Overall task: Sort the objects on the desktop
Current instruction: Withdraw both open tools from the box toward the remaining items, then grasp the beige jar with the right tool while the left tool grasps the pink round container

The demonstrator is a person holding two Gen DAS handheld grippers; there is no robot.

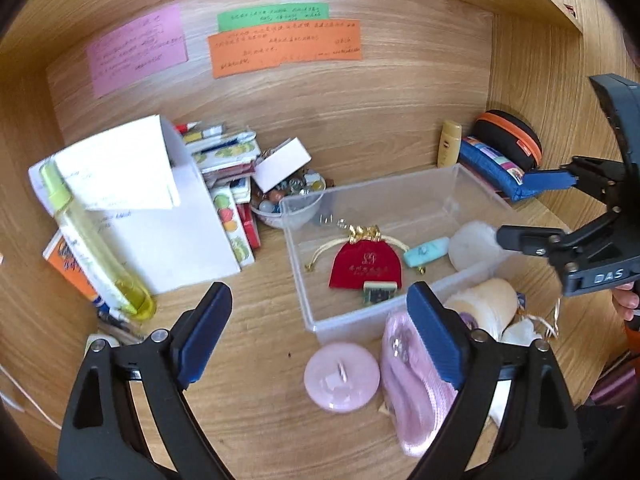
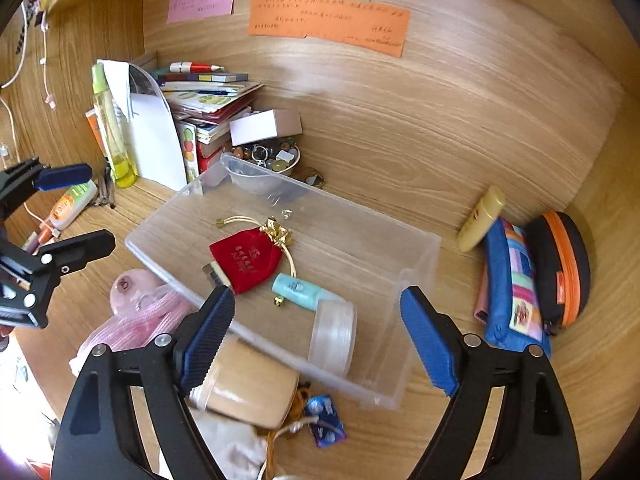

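So from the left wrist view, the left gripper (image 1: 318,336) had its jaws spread wide with nothing between them, hanging over the desk just in front of the clear plastic bin (image 1: 298,264). The pink round lid (image 1: 341,376) sat right below and slightly right of the gap, and the pink knit pouch (image 1: 412,400) lay just beside it, partly hidden behind the right-hand pad. The pouch ran lengthwise away from the camera, roughly in line with the fingers, so my guess is it'd need a sideways pinch across its narrow width. The right gripper (image 1: 532,208) showed up at the far right, jaws apart too, out over the bin's right end.

From the right wrist view, the right gripper (image 2: 318,340) was also gaping and empty, pointing down at the bin's near wall. A tan cylinder (image 2: 248,388) lay on its side outside the bin, touching the left pad's underside area, long axis running left to right across the fingers. That one looked nearer to the right hand. Inside the bin were the red velvet pouch (image 2: 248,258), a mint tube (image 2: 298,290) and a clear jar (image 2: 334,336).
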